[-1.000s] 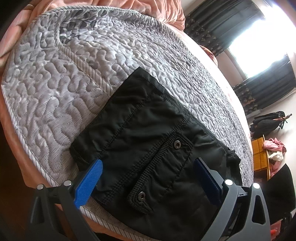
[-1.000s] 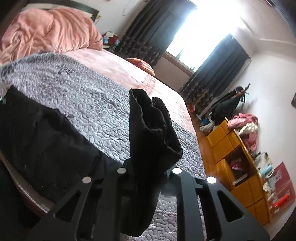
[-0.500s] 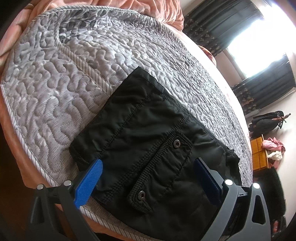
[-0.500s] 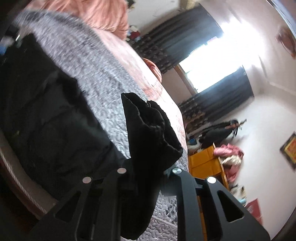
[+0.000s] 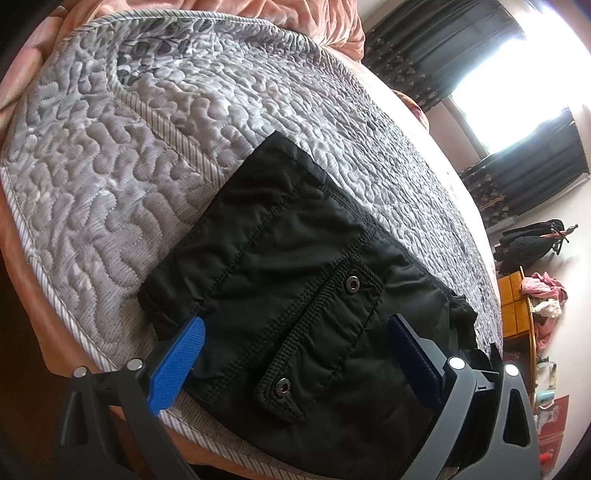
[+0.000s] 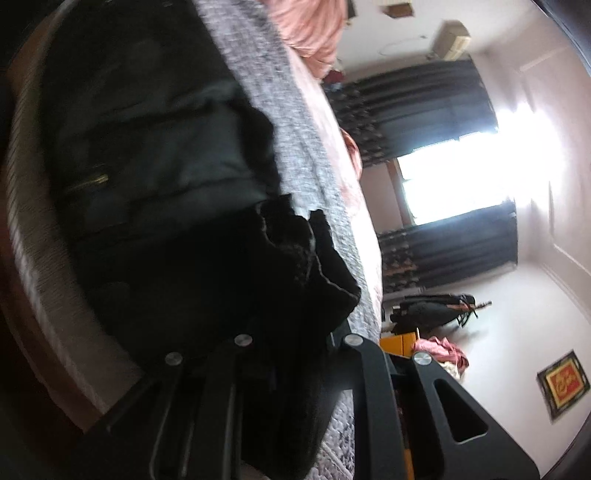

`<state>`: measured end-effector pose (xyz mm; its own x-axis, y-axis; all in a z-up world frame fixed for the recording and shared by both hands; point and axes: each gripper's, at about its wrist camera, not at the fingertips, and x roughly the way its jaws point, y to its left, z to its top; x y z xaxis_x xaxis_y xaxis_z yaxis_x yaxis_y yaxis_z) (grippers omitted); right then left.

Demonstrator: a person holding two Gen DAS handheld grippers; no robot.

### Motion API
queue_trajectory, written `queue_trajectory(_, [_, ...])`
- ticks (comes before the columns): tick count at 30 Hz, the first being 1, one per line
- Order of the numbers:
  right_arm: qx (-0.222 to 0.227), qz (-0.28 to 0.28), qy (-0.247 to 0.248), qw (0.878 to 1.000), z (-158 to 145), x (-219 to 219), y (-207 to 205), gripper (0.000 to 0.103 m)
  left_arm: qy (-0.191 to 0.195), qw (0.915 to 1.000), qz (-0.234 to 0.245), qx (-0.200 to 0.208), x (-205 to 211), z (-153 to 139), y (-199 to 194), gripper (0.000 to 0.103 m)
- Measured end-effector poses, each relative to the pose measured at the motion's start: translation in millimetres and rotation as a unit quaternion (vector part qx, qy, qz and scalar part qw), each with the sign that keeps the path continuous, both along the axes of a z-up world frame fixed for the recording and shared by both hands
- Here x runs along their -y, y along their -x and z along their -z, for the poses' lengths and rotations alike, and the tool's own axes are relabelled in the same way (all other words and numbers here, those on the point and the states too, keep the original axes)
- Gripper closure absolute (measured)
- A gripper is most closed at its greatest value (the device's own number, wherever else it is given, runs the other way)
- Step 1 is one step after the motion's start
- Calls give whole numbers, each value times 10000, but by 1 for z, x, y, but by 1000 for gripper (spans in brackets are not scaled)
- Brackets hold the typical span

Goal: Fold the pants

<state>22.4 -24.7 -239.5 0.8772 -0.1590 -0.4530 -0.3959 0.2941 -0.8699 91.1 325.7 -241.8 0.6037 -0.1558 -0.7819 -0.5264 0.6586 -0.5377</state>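
Observation:
Black pants [image 5: 295, 280] lie folded on the grey quilted bedspread [image 5: 129, 140] near the bed's front edge, a snap-button pocket flap facing up. My left gripper [image 5: 295, 354] is open, its blue pads [image 5: 177, 362] spread on either side of the pocket area, just above the fabric. My right gripper [image 6: 295, 343] is shut on a bunched end of the pants [image 6: 295, 266] and holds it over the rest of the garment [image 6: 147, 129]. Its fingertips are hidden by the cloth.
A pink duvet [image 5: 295, 14] is piled at the head of the bed. Dark curtains and a bright window [image 6: 461, 155] are beyond. Orange drawers with clothes on top [image 5: 524, 295] stand by the far wall. The bed's edge [image 5: 74, 332] drops off close to the grippers.
My right gripper has rolled and swung with the held pants end toward the rest of the garment; its view is now tilted and blurred. My left gripper has barely moved.

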Motion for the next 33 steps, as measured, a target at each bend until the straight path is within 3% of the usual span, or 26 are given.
queue_trajectory(8, [-462,-169,44,9988,27,-7,-1,85,-27,10000,61,-18,0,1,2,4])
queue_trajectory(14, [-1034,-262,-335,9937,17,-8,-2,60,-48,9999,55,-91,1,1,-2,4])
queue_trajectory(18, [-1778,-371,-1353,9740,-28,0,1,33,-15,9999,48,-95,0,1,-3,4])
queue_trajectory(19, [-1943,-373,-1624,9667,-41,2,-2,32,-12,9999,49,-92,-1,1,-3,4])
queue_trajectory(22, [-2614,47,-2928,9197,-80,23,-16,32,7,10000,52,-56,-2,1,-1,4])
queue_trajectory(24, [-2756,420,-3380,8989,-87,36,-28,33,11,10000,60,-38,-2,1,0,4])
queue_trajectory(28, [-2846,656,-3375,8949,-73,39,-37,42,30,10000,84,-17,-3,1,1,4])
queue_trajectory(33, [-2807,566,-2952,9115,-54,28,-32,44,53,9999,108,5,-4,1,1,4])
